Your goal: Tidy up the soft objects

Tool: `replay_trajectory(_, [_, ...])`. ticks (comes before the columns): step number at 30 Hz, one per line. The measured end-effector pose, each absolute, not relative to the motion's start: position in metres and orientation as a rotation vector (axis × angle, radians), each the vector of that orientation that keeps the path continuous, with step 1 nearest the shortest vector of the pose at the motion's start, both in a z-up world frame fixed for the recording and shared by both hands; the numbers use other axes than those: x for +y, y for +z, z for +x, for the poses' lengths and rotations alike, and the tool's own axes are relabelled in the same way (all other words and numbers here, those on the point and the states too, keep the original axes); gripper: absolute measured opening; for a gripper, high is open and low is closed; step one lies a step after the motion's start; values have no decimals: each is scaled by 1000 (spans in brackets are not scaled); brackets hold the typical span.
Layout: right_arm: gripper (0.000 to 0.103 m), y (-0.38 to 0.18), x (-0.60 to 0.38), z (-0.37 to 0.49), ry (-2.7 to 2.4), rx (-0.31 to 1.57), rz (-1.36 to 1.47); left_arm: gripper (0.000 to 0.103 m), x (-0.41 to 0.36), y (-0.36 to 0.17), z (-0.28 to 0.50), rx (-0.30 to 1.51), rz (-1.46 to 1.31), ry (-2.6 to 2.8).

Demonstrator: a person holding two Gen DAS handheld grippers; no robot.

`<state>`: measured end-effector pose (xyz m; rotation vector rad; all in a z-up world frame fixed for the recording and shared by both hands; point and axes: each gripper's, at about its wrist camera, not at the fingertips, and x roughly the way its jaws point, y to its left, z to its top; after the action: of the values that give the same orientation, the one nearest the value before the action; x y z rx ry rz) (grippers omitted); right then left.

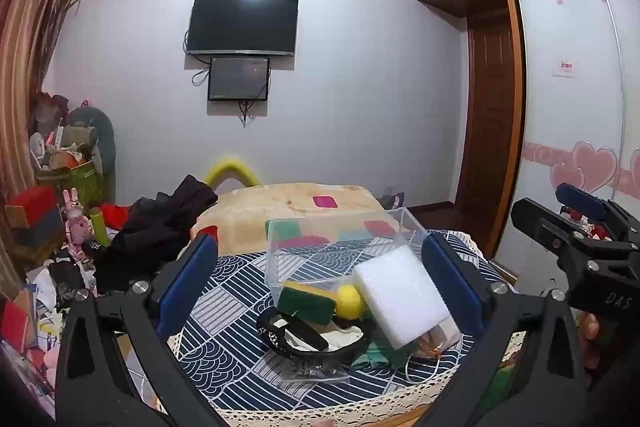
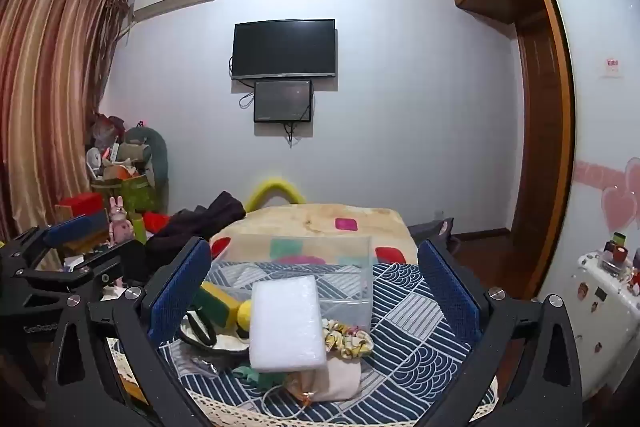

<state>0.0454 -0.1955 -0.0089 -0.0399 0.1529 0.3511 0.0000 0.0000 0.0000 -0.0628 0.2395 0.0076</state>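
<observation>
A pile of soft things lies on the patterned blue cloth (image 1: 224, 291): a white sponge block (image 1: 402, 301) (image 2: 288, 323), a green-and-yellow scouring sponge (image 1: 308, 301) (image 2: 216, 301), a yellow ball (image 1: 349, 301) (image 2: 244, 313), a black band (image 1: 296, 341), a floral scrunchie (image 2: 348, 341) and a beige pouch (image 2: 340, 379). A clear plastic box (image 1: 340, 247) (image 2: 304, 271) stands behind them. My left gripper (image 1: 320, 275) is open above the pile. My right gripper (image 2: 316, 287) is open above it too, and shows at the right of the left wrist view (image 1: 576, 227).
The cloth covers a small table with a lace edge (image 2: 224, 407). A bed with a beige blanket (image 1: 296, 211) lies beyond. Dark clothes (image 1: 160, 227) and clutter fill the left side. A white cabinet (image 2: 600, 291) stands at the right.
</observation>
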Motion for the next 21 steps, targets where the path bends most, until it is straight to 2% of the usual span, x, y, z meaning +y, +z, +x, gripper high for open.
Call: replay_trajectory(21, [103, -6, -196, 41, 345, 139, -47, 103, -4, 2, 1, 222, -59, 11])
